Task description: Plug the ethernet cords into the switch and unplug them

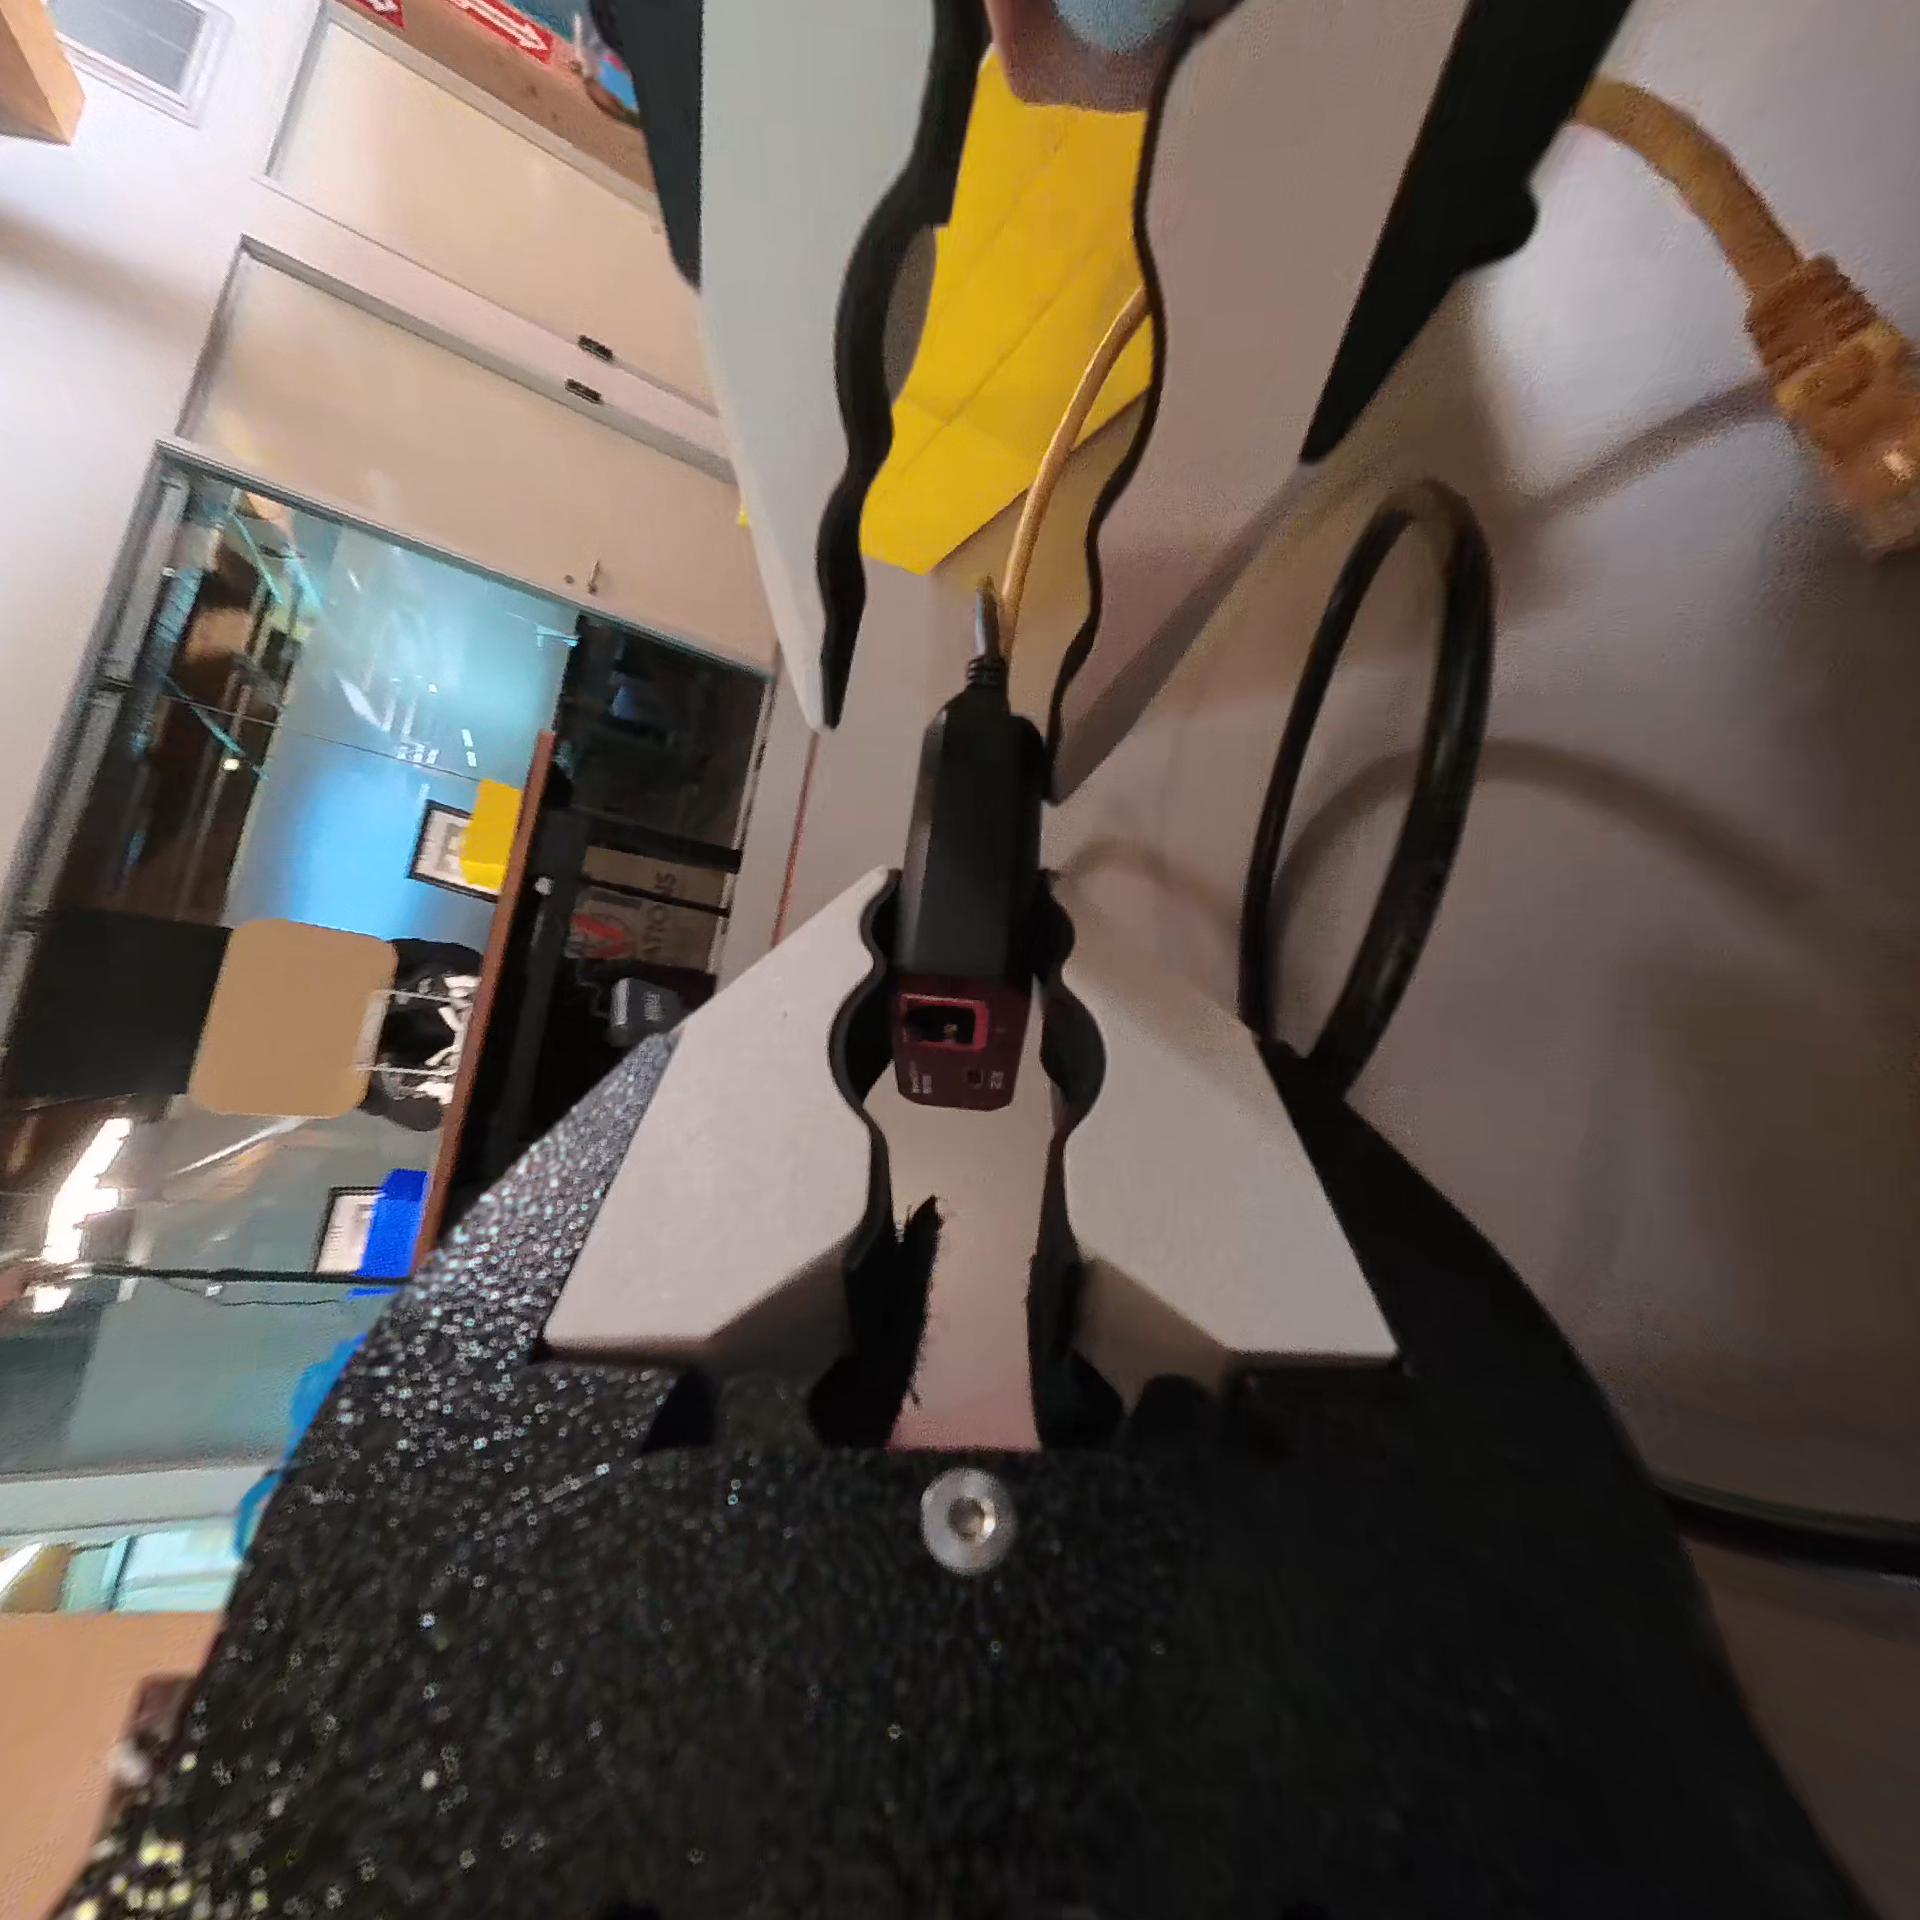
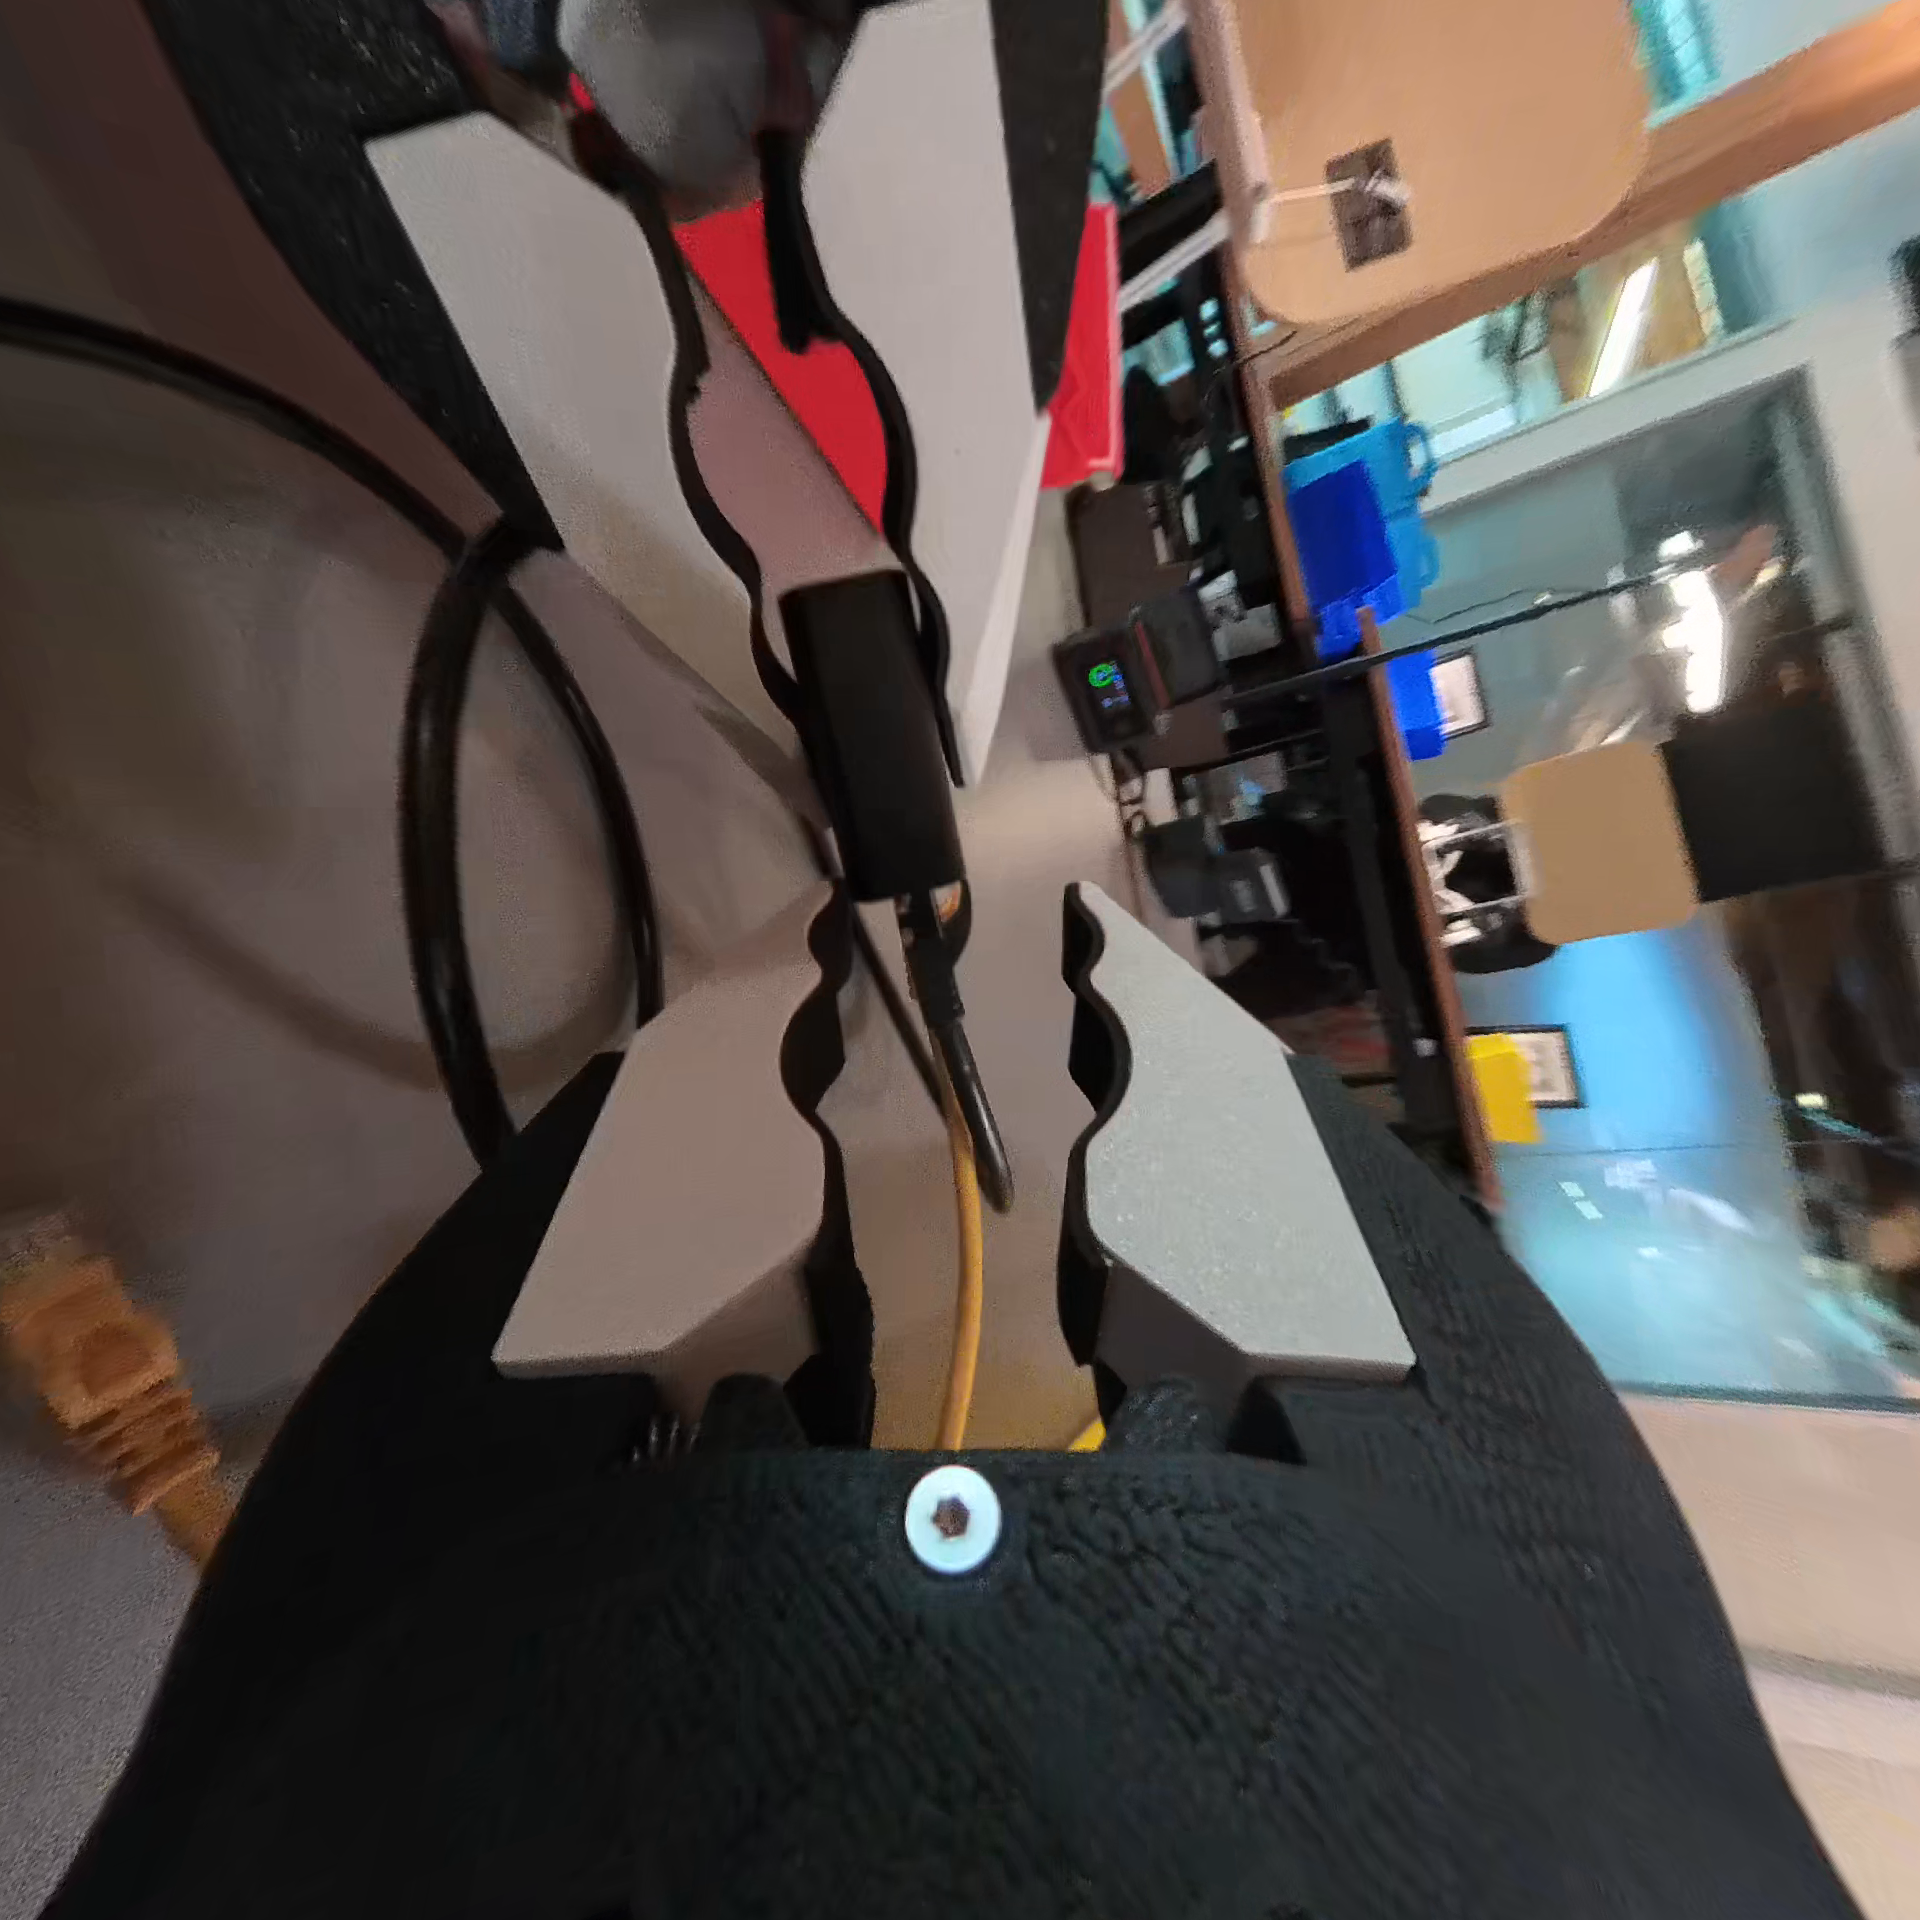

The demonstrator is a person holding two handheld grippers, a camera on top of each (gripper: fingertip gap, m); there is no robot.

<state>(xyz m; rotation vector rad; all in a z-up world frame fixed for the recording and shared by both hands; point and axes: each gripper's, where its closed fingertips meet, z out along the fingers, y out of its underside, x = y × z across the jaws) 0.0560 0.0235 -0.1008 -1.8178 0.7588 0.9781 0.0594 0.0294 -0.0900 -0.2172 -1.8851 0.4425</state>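
My left gripper [image 1: 966, 914] is shut on a small black switch [image 1: 966, 831]. Its dark red port end [image 1: 956, 1039] faces the camera. My right gripper [image 2: 951, 904] is open and faces it tip to tip, as the left wrist view [image 1: 940, 727] also shows. A yellow ethernet cord [image 2: 961, 1299] and a thin black lead [image 2: 977, 1101] run between the right fingers up to the switch's [image 2: 873, 727] other end. I cannot tell whether the cord is plugged in. A loose yellow ethernet plug [image 1: 1839, 405] lies on the table, also seen in the right wrist view [image 2: 104, 1361].
A black cable loop [image 1: 1361, 769] lies on the pale table [image 1: 1610, 1039] beside the grippers, also in the right wrist view [image 2: 520, 831]. Beyond the table edge are shelves with blue bins [image 2: 1351, 530], a small lit screen [image 2: 1107, 691] and glass walls [image 1: 364, 675]. My two grippers' fingertips are within a few centimetres of each other.
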